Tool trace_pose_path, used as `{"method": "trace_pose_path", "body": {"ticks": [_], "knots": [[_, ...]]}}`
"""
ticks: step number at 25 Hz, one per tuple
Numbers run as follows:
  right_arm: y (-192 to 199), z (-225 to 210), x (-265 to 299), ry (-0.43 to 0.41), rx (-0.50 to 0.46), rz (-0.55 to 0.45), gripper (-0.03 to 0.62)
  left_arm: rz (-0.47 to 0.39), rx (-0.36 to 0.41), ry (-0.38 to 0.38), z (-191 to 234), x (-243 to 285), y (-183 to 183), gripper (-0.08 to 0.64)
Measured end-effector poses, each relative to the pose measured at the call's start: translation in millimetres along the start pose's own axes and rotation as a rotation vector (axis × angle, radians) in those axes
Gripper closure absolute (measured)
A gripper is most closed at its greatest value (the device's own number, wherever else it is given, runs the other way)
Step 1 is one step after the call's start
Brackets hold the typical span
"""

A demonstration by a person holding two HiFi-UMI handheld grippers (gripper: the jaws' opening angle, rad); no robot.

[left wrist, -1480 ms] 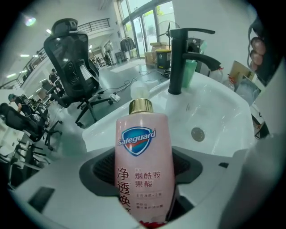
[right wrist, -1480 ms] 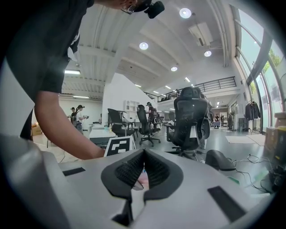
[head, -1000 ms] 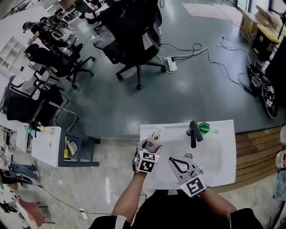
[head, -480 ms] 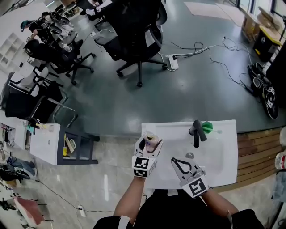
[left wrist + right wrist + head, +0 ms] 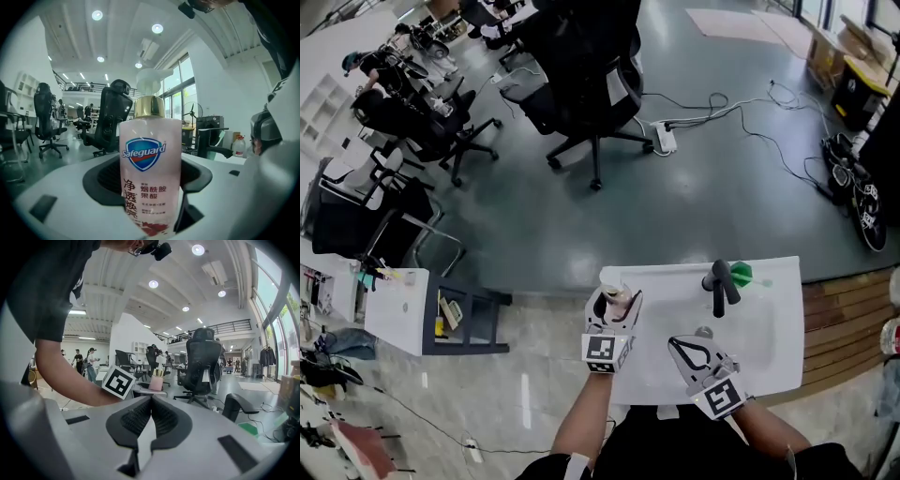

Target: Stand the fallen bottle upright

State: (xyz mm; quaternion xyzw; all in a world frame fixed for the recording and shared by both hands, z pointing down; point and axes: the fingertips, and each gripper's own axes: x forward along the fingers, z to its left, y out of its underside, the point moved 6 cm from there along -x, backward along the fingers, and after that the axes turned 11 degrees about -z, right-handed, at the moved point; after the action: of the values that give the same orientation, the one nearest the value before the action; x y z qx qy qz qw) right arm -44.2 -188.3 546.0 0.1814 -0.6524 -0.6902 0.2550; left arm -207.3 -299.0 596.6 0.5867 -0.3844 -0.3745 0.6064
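We've got the left tongs (image 5: 612, 311) clamped on the bottle (image 5: 151, 164), a pink pump soap with a gold collar and white pump head. It stands upright between the jaws, label facing the left gripper camera. From the head view it sits over the counter's (image 5: 769, 309) far left corner. We can't tell if its base touches the top. Our right tongs (image 5: 692, 352) are closed with nothing in them, hanging over the near side of the sink, well apart from the bottle. The black faucet (image 5: 721, 283) stands at the back edge, with a green thing (image 5: 741, 274) just beside it.
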Motion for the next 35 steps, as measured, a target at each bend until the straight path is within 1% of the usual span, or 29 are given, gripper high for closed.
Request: {"method": "trace_pose_path", "body": {"ticks": [3, 10, 17, 22, 25, 27, 31, 33, 35], "knots": [[3, 0, 1, -0.005, -0.006, 0.018, 0.577, -0.026, 0.031, -0.016, 9, 6, 2, 0.241], [12, 2, 11, -0.007, 0.024, 0.027, 0.577, -0.076, 0.053, -0.067, 24, 14, 14, 0.239], [19, 6, 14, -0.006, 0.033, 0.029, 0.577, -0.109, 0.062, -0.096, 21, 3, 18, 0.238], [6, 7, 21, -0.009, 0.035, -0.017, 0.577, -0.095, 0.067, -0.092, 23, -5, 20, 0.238], [1, 10, 24, -0.010, 0.046, -0.037, 0.577, -0.063, 0.075, -0.089, 21, -6, 19, 0.238], [-2, 12, 25, -0.011, 0.048, -0.041, 0.577, -0.046, 0.076, -0.102, 19, -11, 20, 0.238], [-10, 17, 24, -0.002, 0.037, -0.061, 0.577, -0.048, 0.072, -0.126, 14, -30, 14, 0.235], [-17, 21, 24, 0.010, 0.046, -0.108, 0.577, -0.049, 0.071, -0.123, 7, -43, 2, 0.235], [-25, 20, 25, 0.030, 0.061, -0.158, 0.577, -0.055, 0.056, -0.119, 0, -56, -9, 0.235]]}}
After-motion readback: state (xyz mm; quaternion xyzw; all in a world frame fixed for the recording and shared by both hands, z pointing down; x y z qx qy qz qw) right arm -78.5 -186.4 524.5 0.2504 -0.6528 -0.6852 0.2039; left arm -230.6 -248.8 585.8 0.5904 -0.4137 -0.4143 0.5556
